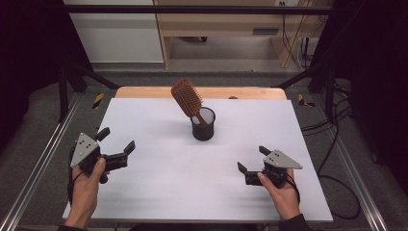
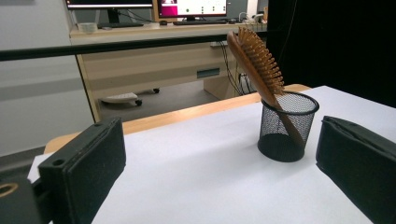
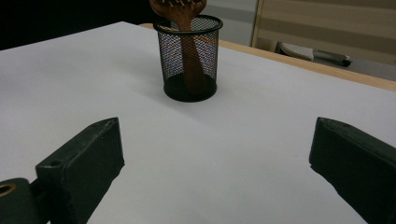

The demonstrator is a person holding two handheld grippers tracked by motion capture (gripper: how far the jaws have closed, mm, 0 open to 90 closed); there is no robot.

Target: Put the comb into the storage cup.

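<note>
Leaning handle-down in the mesh cup (image 1: 203,126), the hairbrush (image 1: 188,100) tilts left. Well short of the cup, the left gripper (image 1: 117,140) and right gripper (image 1: 252,159) flank it, jaws apart, holding nothing.

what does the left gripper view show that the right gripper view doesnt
Left gripper view alone: the hairbrush's whole bristled head, leaning over the cup rim, and monitors on a desk behind.

Right gripper view alone: the brush handle seen through the mesh down to the cup's floor, with the head cut off at the top edge, and a flat grey object on the floor beyond the table.

Both: the black mesh cup upright on the white table, framed by two black jaws standing wide apart with nothing between them.
</note>
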